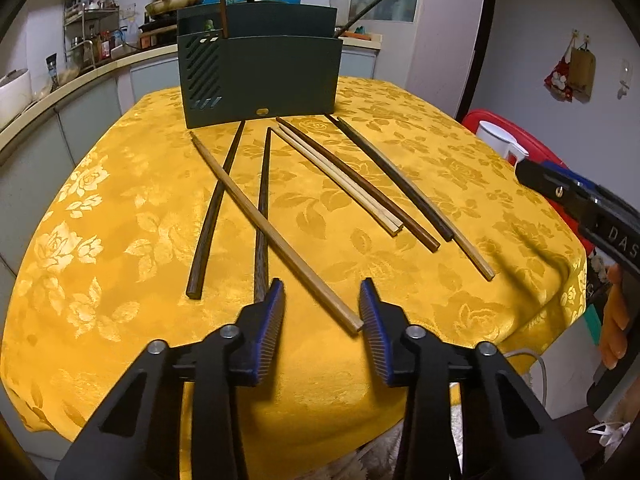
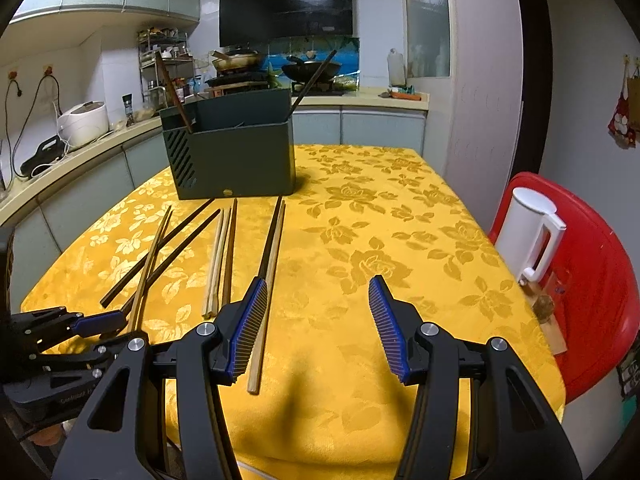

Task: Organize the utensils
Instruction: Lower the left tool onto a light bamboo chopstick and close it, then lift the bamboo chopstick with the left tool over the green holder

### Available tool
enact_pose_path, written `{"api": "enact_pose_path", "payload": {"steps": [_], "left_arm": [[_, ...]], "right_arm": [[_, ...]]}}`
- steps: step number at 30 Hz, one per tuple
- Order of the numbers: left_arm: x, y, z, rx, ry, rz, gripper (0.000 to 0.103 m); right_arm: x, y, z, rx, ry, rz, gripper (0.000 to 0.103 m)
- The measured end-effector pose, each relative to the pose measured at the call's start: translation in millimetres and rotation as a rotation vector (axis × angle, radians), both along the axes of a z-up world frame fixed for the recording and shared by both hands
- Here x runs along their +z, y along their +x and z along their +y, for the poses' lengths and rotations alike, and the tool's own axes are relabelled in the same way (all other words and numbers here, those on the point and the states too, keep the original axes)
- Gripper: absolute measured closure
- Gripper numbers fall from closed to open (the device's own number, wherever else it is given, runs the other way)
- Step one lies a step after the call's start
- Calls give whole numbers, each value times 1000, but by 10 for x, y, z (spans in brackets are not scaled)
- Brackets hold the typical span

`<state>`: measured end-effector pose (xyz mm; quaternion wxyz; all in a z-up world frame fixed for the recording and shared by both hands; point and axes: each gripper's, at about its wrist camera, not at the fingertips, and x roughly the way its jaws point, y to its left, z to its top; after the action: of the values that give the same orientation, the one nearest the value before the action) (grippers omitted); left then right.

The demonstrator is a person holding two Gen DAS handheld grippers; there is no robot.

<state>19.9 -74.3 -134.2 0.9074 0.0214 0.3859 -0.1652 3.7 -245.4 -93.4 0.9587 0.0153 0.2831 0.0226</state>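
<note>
Loose chopsticks (image 1: pixel 276 224) lie just before the green holder (image 1: pixel 260 80) (two stand inside). Left gripper (image 1: pixel 322 300) and right gripper (image 2: pixel 318 292): both agape, empty.

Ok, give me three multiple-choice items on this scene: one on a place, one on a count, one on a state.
1. The green holder stands:
A) on the table, beyond the loose chopsticks
B) on the red chair
C) on the kitchen counter

2. How many upright chopsticks stick out of the holder?
A) none
B) two
C) five

3. The left gripper and the right gripper are:
A) both shut on a chopstick
B) one open, one shut
C) both open, gripping nothing

Answers:
1 A: the holder sits on the yellow cloth, and the loose chopsticks lie in front of it.
2 B: one leans out at the holder's left end and one at its right.
3 C: each view shows a wide gap between the blue pads, with nothing clamped.
</note>
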Motion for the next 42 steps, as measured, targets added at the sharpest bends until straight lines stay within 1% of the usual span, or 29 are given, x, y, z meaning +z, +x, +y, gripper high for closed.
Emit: {"api": "enact_pose_path", "payload": {"steps": [2,4,8,9,10,11,13,16,18,19,23,26,30,37,39,42], "left_arm": [[0,-7,27,6,1,-2,76],[1,-17,39,8,6,-5,81],[6,-35,57,10,6,-4,86],[8,-40,58,8,6,-2,89],[8,-42,59,5,7,-2,92],[3,-44,57,3,8,0,95],[1,-54,58,1,9,0,97],[1,-66,60,1,9,0,97],[0,-70,59,2,10,0,97],[2,-73,60,4,11,0,97],[11,-68,84,13,8,5,97],[27,-61,104,18,6,3,97],[60,-64,116,22,8,-6,97],[141,-99,142,36,39,-44,97],[201,-105,170,44,40,-65,97],[335,-105,249,60,25,-99,97]], "right_arm": [[-48,-4,8,9,8,19,51],[-122,-16,31,20,9,48,51],[-279,-38,98,52,20,108,52],[-316,-47,127,61,18,119,52],[-351,-56,162,72,17,130,53],[-368,-60,186,80,16,136,57],[-405,-60,246,99,10,146,61],[-472,-48,314,123,-8,165,71],[-486,-57,347,125,-26,153,74],[-484,-62,366,134,-30,149,79],[-487,-41,334,134,-23,146,89],[-486,-15,293,130,-10,150,95],[-487,-4,289,130,-15,150,95],[-473,-11,285,119,-15,160,96],[-430,-16,255,114,-8,148,96],[-290,-59,200,104,11,104,96]]}}
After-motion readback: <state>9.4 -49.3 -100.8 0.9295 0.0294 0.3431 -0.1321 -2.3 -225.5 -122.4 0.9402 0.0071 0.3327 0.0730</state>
